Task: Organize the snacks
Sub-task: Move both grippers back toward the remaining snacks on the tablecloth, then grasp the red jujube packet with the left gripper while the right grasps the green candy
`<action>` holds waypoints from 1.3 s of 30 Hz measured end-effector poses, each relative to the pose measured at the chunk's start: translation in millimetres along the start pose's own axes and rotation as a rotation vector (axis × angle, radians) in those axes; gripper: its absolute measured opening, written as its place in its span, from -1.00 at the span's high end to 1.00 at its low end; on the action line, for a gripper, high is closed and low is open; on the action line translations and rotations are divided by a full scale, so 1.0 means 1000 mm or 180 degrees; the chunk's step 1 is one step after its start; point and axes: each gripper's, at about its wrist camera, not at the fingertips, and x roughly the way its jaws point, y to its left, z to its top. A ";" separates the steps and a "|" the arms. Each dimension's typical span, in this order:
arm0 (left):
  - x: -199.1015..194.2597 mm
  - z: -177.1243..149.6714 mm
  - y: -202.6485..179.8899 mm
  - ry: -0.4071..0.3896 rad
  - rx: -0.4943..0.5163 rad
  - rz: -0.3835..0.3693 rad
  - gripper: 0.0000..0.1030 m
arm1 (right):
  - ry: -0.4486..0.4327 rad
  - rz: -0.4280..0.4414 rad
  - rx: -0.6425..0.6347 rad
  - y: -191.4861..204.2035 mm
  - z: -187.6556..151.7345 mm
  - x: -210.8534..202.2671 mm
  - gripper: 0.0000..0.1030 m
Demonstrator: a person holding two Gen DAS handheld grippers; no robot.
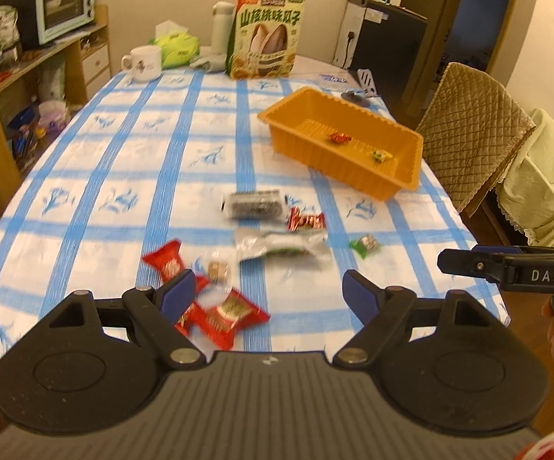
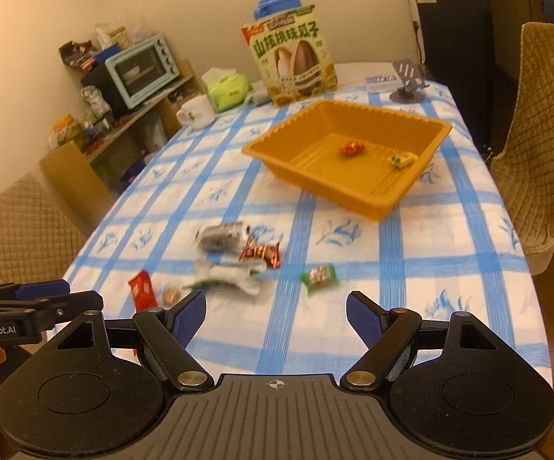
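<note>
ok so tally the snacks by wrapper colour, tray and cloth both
red wrappers: 4
green wrapper: 1
yellow wrapper: 1
silver packet: 1
dark packet: 1
clear wrapper: 1
total: 9, perhaps another red behind the left fingers

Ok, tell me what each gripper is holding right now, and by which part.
Nothing is held. The left gripper and the right gripper both stand open and empty above the snacks on the tablecloth.
</note>
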 end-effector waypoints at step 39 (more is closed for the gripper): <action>0.102 -0.025 0.016 0.0499 0.1077 -0.0021 0.02 | 0.0452 -0.0325 0.0371 -0.012 -0.031 0.045 -0.56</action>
